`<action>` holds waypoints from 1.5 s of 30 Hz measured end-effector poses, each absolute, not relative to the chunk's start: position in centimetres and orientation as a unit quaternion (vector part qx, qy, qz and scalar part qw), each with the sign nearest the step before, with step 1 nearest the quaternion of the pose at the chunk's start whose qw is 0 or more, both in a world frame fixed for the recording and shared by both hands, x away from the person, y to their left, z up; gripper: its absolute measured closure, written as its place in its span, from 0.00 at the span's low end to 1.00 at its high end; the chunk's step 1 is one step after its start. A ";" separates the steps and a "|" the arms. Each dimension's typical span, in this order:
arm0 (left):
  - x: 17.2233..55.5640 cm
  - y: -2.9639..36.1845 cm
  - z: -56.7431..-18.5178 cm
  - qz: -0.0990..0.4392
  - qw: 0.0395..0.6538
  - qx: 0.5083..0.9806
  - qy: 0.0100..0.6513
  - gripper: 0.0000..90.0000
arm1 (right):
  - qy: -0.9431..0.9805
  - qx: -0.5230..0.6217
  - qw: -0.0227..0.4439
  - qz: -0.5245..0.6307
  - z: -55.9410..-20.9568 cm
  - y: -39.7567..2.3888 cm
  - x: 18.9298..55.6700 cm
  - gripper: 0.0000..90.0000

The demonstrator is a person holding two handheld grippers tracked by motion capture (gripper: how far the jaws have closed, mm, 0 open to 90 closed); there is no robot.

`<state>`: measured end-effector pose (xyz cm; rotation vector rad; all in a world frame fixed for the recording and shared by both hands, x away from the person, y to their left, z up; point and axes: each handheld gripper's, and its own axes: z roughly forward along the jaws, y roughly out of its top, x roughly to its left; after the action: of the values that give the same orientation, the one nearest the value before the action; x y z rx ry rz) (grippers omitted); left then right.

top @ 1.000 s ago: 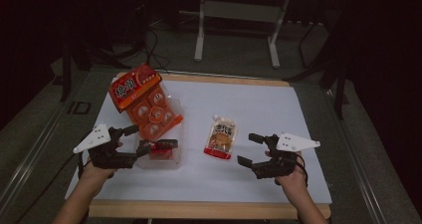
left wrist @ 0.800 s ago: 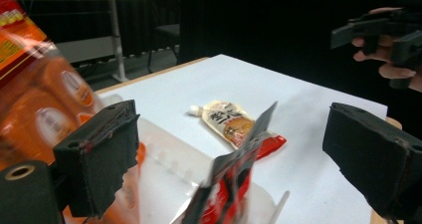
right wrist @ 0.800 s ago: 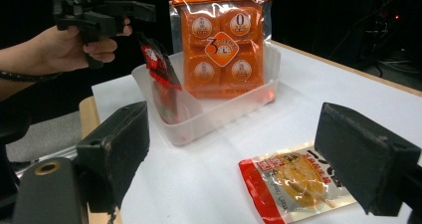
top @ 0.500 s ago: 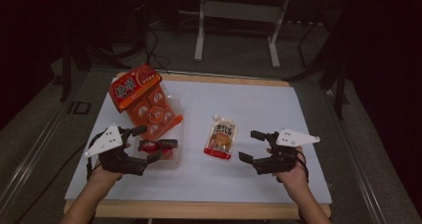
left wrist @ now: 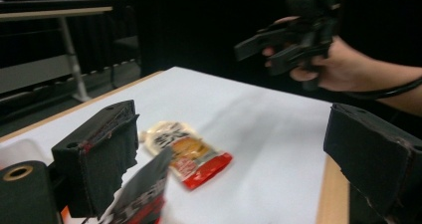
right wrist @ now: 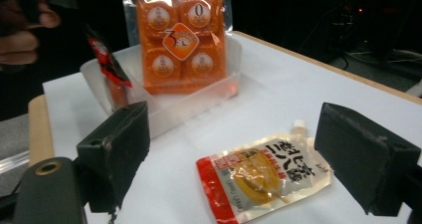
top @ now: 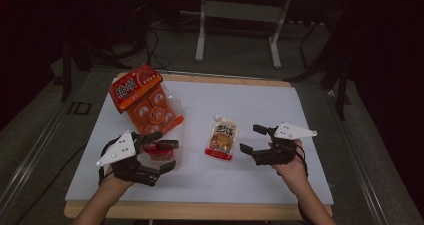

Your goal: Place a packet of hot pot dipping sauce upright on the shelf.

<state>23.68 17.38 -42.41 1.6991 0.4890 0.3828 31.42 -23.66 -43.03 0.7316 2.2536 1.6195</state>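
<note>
A flat white bench (top: 260, 110) with a pale wooden edge is seen in the high view. On its left part a clear, shallow plastic tray (right wrist: 164, 112) of rectangular shape is set. Against the tray's far wall a large glossy orange bag (top: 150, 102) is leaned, with round printed snacks visible through its film; its long axis runs from the tray up and away toward the far left corner. A small dark red packet (right wrist: 107, 59) is stood at the near end of the tray in the right gripper view.

Near the middle of the bench a soft pouch (top: 222, 139) is laid flat, clear-sided with a yellow filling, a red bottom band and a small white spout. Its long axis runs near to far, the spout pointing to the far side and the red band toward the person.

The left gripper (top: 167, 155) is held at the tray's near end, its black padded fingers (left wrist: 107, 149) spread wide with nothing pressed between them; their opening has just been widened. Compared with a second ago, this gripper is seen shifted toward the middle and turned so that the pouch is faced.

The right gripper (top: 252, 140) is held just beside the pouch on its right, the fingers (right wrist: 366, 154) wide apart and empty, much where it was a second ago.
</note>
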 end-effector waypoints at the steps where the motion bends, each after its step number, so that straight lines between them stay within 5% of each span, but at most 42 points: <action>1: 23.6 17.2 -42.4 0.166 0.618 0.739 0.211 0.08 | 0.779 0.253 0.136 0.557 -43.1 -23.7 31.7 0.16; 16: 22.7 15.0 -43.4 0.141 0.614 0.752 0.194 0.07 | 0.784 0.295 0.161 0.522 -45.7 -23.6 36.0 0.19; 45: 22.8 14.6 -44.2 0.122 0.607 0.761 0.195 0.03 | 0.793 0.356 0.128 0.478 -49.8 -21.8 42.0 0.36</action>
<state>22.79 14.56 -44.21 1.7594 0.4510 0.2827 41.99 -21.79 -49.78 1.0355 2.3067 1.3898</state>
